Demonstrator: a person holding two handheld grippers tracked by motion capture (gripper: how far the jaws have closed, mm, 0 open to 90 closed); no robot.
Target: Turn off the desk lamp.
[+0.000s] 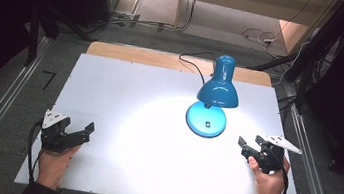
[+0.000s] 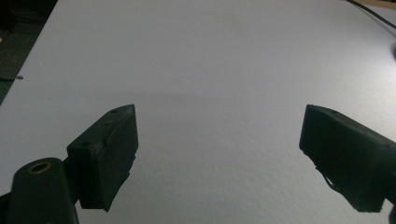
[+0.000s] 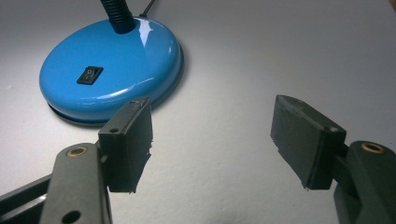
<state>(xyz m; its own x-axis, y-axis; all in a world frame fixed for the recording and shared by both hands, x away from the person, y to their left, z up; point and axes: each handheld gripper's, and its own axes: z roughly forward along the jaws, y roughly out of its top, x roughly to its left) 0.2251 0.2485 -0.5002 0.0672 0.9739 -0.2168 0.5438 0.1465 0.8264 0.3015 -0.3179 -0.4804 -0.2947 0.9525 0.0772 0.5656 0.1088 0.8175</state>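
Observation:
A blue desk lamp stands lit on the white table (image 1: 124,101), right of centre. Its round base (image 1: 205,120) carries a small black rocker switch (image 1: 208,124), and its shade (image 1: 219,90) hangs over the base, casting a bright pool on the board. My right gripper (image 1: 250,141) rests low to the right of the base, open, with nothing between its fingers. In the right gripper view the base (image 3: 112,65) and switch (image 3: 89,74) lie just beyond the left jaw of the gripper (image 3: 212,119). My left gripper (image 1: 85,133) sits open at the table's near left, over bare board (image 2: 219,128).
The lamp's black cable (image 1: 192,62) runs from behind the lamp over the table's far wooden edge (image 1: 165,58). Metal rails (image 1: 2,105) flank the table on both sides. More cables lie on the floor (image 1: 259,35) beyond the table.

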